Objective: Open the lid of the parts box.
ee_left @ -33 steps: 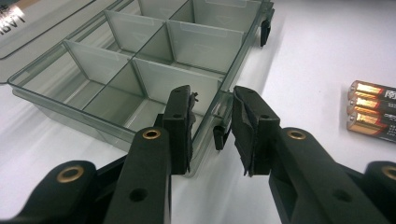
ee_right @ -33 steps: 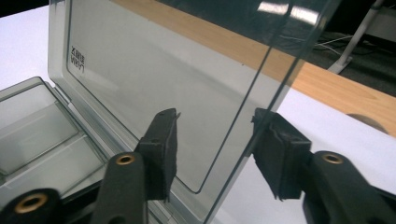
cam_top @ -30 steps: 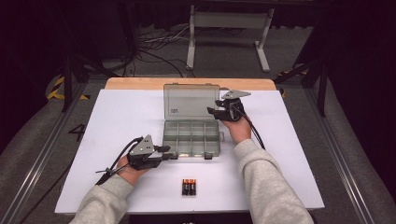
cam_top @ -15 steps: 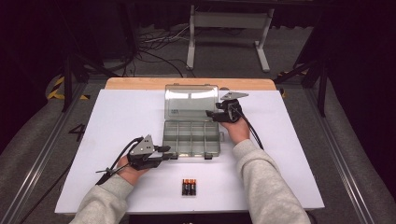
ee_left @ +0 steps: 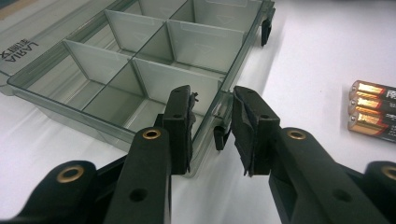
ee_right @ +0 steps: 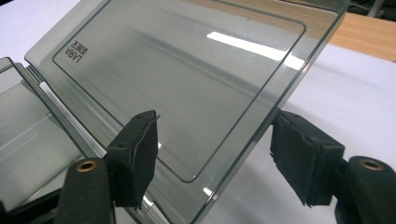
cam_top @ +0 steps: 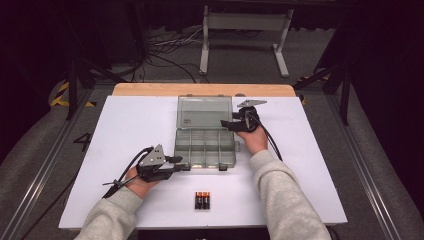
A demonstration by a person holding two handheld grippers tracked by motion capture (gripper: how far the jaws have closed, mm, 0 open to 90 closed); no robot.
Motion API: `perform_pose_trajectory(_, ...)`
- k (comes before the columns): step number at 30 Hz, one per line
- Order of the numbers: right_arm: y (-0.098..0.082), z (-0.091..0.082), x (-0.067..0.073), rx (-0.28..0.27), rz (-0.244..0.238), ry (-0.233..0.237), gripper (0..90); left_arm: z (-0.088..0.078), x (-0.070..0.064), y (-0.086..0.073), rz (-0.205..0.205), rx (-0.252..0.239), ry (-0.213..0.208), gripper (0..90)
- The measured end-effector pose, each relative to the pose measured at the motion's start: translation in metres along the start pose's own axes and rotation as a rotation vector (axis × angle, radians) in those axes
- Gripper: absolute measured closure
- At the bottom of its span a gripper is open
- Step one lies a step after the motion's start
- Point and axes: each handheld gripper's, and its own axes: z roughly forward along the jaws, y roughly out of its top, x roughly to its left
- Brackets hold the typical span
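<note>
Right gripper view: my right gripper (ee_right: pixel 215 158) has just been opening off the lid (ee_right: pixel 187 79); unsupported, it may drop shut over the organiser tray (cam_top: pixel 205 147) my left gripper (ee_left: pixel 212 128) clamps.

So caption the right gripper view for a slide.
Right gripper open astride the edge of the clear box lid, jaws just widened.

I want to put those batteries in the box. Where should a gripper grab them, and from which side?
The three batteries lie flat and side by side on the white table, in front of the open organizer box. Probably best to come straight down from above and pinch one outer battery across its round middle, jaws lined up along its length. The outer ones have a free side, while the middle one is hemmed in.
</note>
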Motion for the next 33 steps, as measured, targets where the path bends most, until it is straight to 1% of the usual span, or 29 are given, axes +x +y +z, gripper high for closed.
perform_pose_trajectory(7, -0.002, 0.002, -0.002, 0.004, 0.023, 0.015, 31.0, 0.0, 0.0, 0.0, 0.001, 0.001, 0.0, 67.5)
perform_pose_trajectory(12, -0.002, 0.002, -0.002, 0.008, 0.023, 0.01, 29.0, 0.0, 0.0, 0.0, -0.001, -0.002, -0.006, 65.9)
perform_pose_trajectory(14, -0.002, 0.001, -0.002, 0.004, 0.029, 0.015, 28.1, 0.0, 0.0, 0.0, -0.009, -0.005, -0.017, 65.1)
perform_pose_trajectory(16, 0.0, -0.001, -0.002, -0.003, 0.027, 0.011, 26.7, 0.0, 0.0, -0.001, -0.015, -0.01, -0.024, 63.9)
perform_pose_trajectory(19, 0.002, -0.006, -0.002, -0.019, 0.024, 0.007, 25.1, -0.002, 0.001, 0.0, -0.011, -0.017, -0.023, 62.2)
perform_pose_trajectory(20, 0.004, -0.01, -0.001, -0.027, 0.023, 0.008, 23.9, -0.003, 0.001, 0.001, -0.008, -0.019, -0.02, 62.2)
perform_pose_trajectory(21, 0.006, -0.013, 0.0, -0.032, 0.017, 0.005, 22.8, -0.004, 0.0, 0.001, -0.017, -0.026, -0.026, 62.2)
perform_pose_trajectory(22, 0.007, -0.017, 0.001, -0.04, 0.009, 0.003, 22.0, -0.006, 0.001, 0.002, -0.008, -0.035, -0.021, 62.0)
perform_pose_trajectory(26, 0.016, -0.037, 0.008, -0.074, -0.02, 0.005, 17.1, -0.014, 0.0, 0.005, -0.025, -0.062, -0.016, 55.4)
perform_pose_trajectory(27, 0.018, -0.041, 0.009, -0.083, -0.032, 0.008, 16.0, -0.018, 0.0, 0.006, -0.028, -0.068, -0.002, 52.7)
perform_pose_trajectory(29, 0.022, -0.052, 0.014, -0.102, -0.057, 0.007, 14.0, -0.022, 0.001, 0.006, -0.044, -0.082, 0.011, 45.6)
perform_pose_trajectory(31, 0.025, -0.062, 0.018, -0.116, -0.069, 0.017, 12.3, -0.029, 0.003, 0.006, -0.067, -0.1, 0.038, 37.8)
perform_pose_trajectory(32, 0.026, -0.067, 0.02, -0.122, -0.079, 0.017, 11.5, -0.031, 0.003, 0.006, -0.082, -0.109, 0.044, 34.5)
perform_pose_trajectory(33, 0.027, -0.071, 0.023, -0.126, -0.085, 0.021, 10.9, -0.031, 0.003, 0.006, -0.082, -0.109, 0.044, 31.5)
